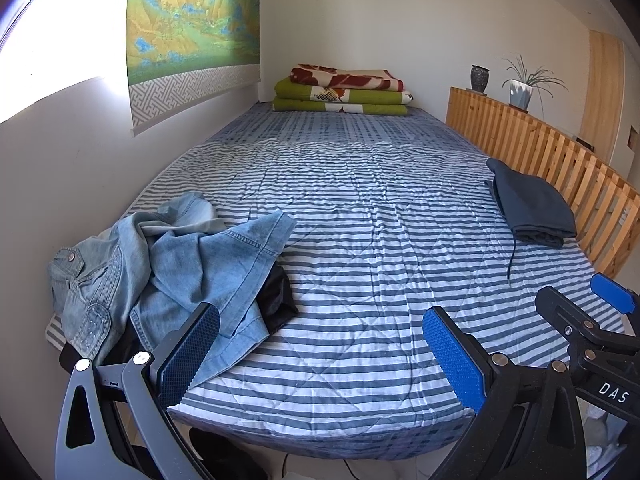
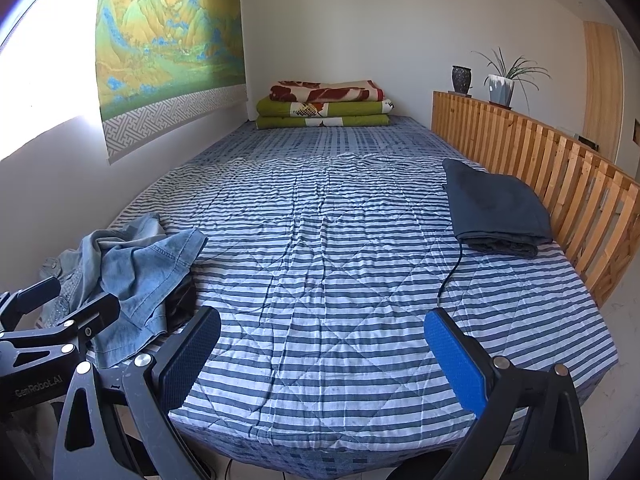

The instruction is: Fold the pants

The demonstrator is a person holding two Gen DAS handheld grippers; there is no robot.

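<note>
Crumpled light-blue denim pants (image 1: 172,264) lie in a heap at the bed's near left corner, with a dark garment (image 1: 276,300) partly under them; the same denim pants (image 2: 136,268) show in the right wrist view. Folded dark-blue pants (image 1: 528,208) rest by the wooden rail on the right, a drawstring trailing toward me; they appear again as dark-blue pants (image 2: 496,208). My left gripper (image 1: 320,352) is open over the bed's near edge, just right of the denim heap. My right gripper (image 2: 324,352) is open too, empty, beside the left one.
The striped bedspread (image 1: 360,240) covers a bed between a white wall on the left and a slatted wooden rail (image 1: 560,160) on the right. Folded blankets (image 1: 344,90) are stacked at the far end. A vase and a potted plant (image 1: 520,84) stand on the rail's top.
</note>
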